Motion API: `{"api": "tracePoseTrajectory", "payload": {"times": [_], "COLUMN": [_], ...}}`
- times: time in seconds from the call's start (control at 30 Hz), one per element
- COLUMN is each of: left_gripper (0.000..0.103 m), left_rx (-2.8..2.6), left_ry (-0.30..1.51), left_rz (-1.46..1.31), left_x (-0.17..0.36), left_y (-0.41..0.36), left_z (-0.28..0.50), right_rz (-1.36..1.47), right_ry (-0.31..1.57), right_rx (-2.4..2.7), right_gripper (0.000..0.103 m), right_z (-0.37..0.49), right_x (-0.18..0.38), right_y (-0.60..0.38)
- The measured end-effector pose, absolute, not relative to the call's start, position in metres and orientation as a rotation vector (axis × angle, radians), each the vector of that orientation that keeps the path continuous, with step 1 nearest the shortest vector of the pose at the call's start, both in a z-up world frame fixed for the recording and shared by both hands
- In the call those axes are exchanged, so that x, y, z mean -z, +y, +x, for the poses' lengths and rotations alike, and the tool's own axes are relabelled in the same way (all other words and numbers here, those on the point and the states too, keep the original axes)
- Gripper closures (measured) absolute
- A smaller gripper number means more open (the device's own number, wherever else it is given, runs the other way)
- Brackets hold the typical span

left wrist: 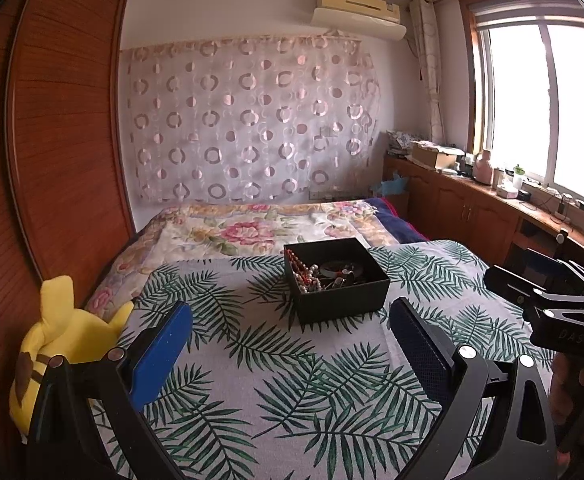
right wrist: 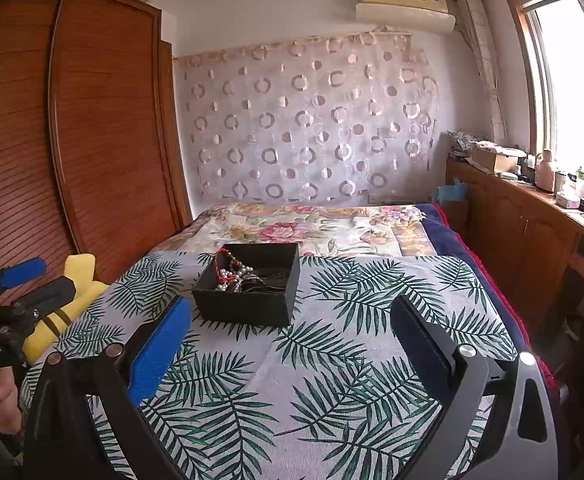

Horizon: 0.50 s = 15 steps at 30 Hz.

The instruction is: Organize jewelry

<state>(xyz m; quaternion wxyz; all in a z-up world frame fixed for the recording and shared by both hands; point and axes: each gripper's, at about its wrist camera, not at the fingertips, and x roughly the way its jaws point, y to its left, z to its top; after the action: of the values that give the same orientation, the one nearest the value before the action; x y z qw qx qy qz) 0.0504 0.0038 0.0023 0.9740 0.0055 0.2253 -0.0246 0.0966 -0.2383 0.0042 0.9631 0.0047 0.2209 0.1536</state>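
Note:
A black open box (left wrist: pixel 338 298) sits on the leaf-print cloth on the bed; it also shows in the right wrist view (right wrist: pixel 248 306). Inside lie a pearl string (left wrist: pixel 308 278), red beads (left wrist: pixel 294 262) and dark pieces; the pearls and a red cord show in the right wrist view (right wrist: pixel 228 274). My left gripper (left wrist: pixel 292 326) is open and empty, hovering short of the box. My right gripper (right wrist: pixel 292 326) is open and empty, short of the box and to its right. Each gripper appears at the edge of the other's view.
A yellow plush toy (left wrist: pixel 66 340) lies at the bed's left edge beside the wooden wardrobe (left wrist: pixel 64 120). A floral blanket (left wrist: pixel 252 228) covers the far half of the bed. A wooden cabinet (left wrist: pixel 472 204) with clutter runs under the window at right.

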Motion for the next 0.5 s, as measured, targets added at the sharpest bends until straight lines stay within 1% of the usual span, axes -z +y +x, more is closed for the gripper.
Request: {"api": "tracePoseTrajectory", "payload": {"times": [0.5], "left_gripper": [0.008], "left_rx": [0.049], "left_ry": [0.454], "left_rz": [0.012], "left_x": [-0.0028], "left_y": [0.0036], "left_z": [0.0498], "right_rz": [0.010], "right_ry": [0.447], "right_rx": [-0.310], "right_gripper": [0.003], "right_z": [0.0972], "right_x": [-0.0042], "right_y": [-0.2372]}}
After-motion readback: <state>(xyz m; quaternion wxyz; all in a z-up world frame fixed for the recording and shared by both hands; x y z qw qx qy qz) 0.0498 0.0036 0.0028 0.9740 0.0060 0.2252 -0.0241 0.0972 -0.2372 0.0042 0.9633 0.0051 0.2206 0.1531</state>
